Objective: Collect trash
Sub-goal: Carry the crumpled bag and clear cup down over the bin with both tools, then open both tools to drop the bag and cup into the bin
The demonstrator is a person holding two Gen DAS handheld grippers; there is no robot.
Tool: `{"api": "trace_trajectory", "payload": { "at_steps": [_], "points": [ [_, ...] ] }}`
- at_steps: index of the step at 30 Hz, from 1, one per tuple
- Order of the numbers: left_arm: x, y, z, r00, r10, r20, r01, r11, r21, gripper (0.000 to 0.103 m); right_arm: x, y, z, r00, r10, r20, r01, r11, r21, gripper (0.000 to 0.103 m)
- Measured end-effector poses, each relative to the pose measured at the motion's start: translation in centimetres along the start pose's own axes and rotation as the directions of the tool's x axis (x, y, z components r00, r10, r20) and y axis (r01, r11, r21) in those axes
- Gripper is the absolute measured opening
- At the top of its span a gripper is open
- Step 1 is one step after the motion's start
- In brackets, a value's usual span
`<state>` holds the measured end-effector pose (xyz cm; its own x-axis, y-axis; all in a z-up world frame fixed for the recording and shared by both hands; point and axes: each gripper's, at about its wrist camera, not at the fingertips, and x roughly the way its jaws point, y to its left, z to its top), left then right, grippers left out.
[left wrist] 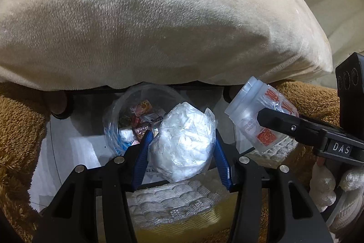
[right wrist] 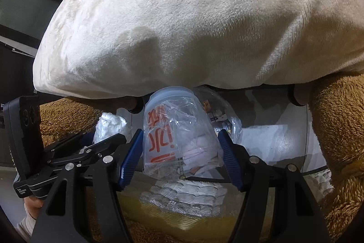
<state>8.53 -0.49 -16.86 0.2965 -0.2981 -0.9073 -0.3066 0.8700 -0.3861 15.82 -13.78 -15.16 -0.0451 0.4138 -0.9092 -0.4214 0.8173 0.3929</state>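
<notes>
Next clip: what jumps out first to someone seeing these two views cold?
A huge cream cushion fills the top of both views. Below it, the left tongs clamp a crumpled white plastic bag, and the right tongs clamp a clear cup with red print above a glass tabletop.

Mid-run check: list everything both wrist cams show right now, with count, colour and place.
Wad of plastic wrap: one, white, held in left claw.
Plastic cup: one, clear with red print, held in right claw.
Trash bag: one, clear, holding wrappers, on glass table beyond the wad.
Glass table: one, grey, under everything.
Cushion: one, cream, above table.
Fleece blanket: one, brown, at the sides.
Left claw: blue pads, shut.
Right claw: blue pads, shut.
</notes>
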Motion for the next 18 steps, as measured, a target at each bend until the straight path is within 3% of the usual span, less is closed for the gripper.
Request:
{"api": "trace_trajectory", "payload": {
  "at_steps": [18],
  "points": [
    [2.7, 1.7, -0.6, 0.991, 0.022, -0.133, -0.032, 0.997, -0.073, 0.050, 3.8, -1.3, 0.9, 0.988, -0.042, -0.150, 0.050, 0.997, 0.050, 0.066]
  ]
}}
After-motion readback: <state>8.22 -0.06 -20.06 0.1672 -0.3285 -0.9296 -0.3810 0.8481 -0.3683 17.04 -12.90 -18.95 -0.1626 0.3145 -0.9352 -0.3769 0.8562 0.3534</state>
